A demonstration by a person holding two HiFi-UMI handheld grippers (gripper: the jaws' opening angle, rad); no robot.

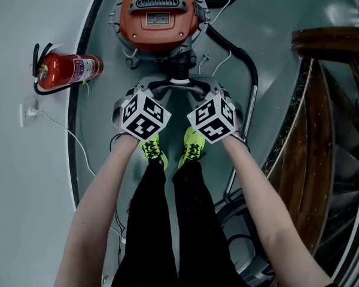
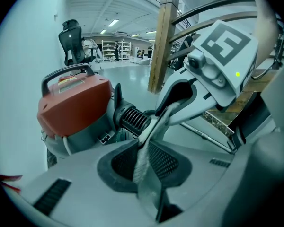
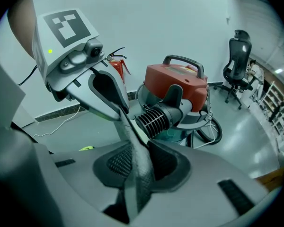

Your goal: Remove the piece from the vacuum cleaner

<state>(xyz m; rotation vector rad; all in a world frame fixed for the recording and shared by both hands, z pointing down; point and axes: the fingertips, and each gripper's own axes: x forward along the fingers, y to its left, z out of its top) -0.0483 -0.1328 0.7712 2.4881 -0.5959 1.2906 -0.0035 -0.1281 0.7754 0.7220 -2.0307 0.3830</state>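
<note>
Closest to us, our left gripper [image 2: 151, 141] fills the foreground of its own view, jaws drawn nearly together into a slim wedge. The right gripper [image 3: 132, 141] mirrors it from the other side. Both sets of tips meet at one spot, and we judge that each is pinching the pale piece [image 1: 179, 79]. That piece sits plugged into the black ribbed collar [image 2: 132, 120] at the front of the vacuum cleaner [image 1: 158, 11], just ahead of our shoes [image 1: 152, 148]. So this is the pull itself, not yet begun, and the piece looks fully seated. We want to draw it straight back along the line of the collar, toward our feet, both sides sharing the load evenly. If one side leads, the piece may cock and jam. A small wiggle could free a tight fit better than one hard yank. The vacuum cleaner stands free on the floor, so it may slide toward us as we pull, and slow, steady force suits it best. The hose [image 1: 248, 64] loops off to the right and the fire extinguisher [image 1: 69, 70] lies well off to the left, both out of our path.
</note>
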